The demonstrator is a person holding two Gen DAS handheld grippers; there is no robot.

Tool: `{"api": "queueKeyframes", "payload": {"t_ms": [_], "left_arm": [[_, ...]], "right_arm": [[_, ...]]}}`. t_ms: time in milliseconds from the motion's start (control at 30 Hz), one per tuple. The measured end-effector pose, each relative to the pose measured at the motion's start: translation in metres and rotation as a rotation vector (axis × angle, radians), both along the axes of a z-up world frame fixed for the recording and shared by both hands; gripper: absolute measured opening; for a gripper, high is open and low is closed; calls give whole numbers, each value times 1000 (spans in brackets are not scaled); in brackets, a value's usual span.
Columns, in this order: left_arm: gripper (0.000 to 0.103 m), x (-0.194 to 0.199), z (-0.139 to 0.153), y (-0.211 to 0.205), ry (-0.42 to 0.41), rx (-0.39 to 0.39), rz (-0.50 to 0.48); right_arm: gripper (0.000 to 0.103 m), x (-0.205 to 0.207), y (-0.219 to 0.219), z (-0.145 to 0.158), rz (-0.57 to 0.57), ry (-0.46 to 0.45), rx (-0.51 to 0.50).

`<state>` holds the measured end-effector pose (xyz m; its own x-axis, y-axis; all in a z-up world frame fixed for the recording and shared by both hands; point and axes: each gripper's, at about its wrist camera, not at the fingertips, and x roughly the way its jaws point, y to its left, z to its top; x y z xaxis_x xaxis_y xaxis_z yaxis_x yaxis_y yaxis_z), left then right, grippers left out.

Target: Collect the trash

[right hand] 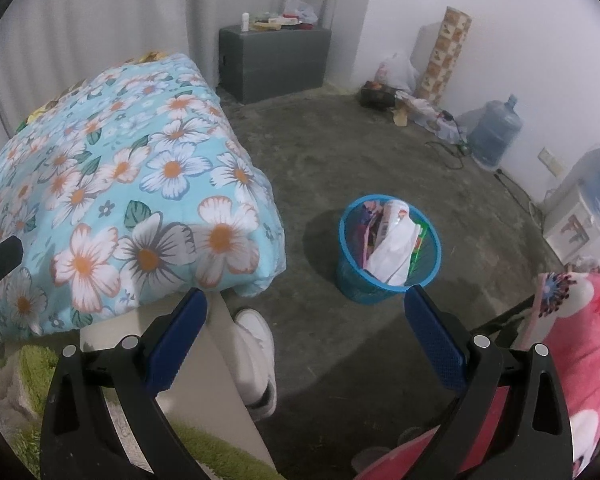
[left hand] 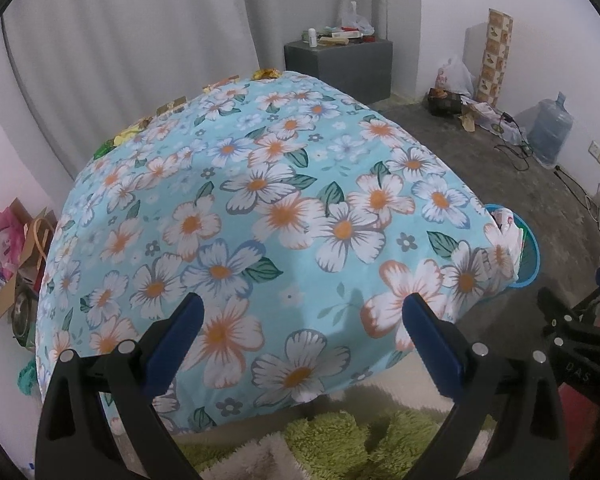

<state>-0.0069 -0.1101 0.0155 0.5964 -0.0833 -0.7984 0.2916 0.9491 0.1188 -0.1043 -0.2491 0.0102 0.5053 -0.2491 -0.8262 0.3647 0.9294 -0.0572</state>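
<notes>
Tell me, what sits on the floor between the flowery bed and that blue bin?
Nothing: in the right wrist view, only bare grey floor separates the flowery bed from the blue bin.

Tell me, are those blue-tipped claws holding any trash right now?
No. Both the left gripper and the right gripper are open with nothing between their fingers. The trash sits in the blue wastebasket.

1. The letters "DAS" stand in pale print on the black body of the right gripper (left hand: 576, 344), seen at the right edge of the left wrist view.
2. Red print on the white plastic bag (left hand: 454, 76), just left of the patterned roll (left hand: 496, 56), is too small to read.
</notes>
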Motion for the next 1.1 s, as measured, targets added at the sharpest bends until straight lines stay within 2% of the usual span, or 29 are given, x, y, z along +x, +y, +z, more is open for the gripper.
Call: {"api": "queueKeyframes", "payload": {"t_ms": [1100], "left_arm": [[97, 1, 0, 2, -4, -6, 1]], "right_arm": [[95, 3, 4, 5, 4, -3, -6]]}}
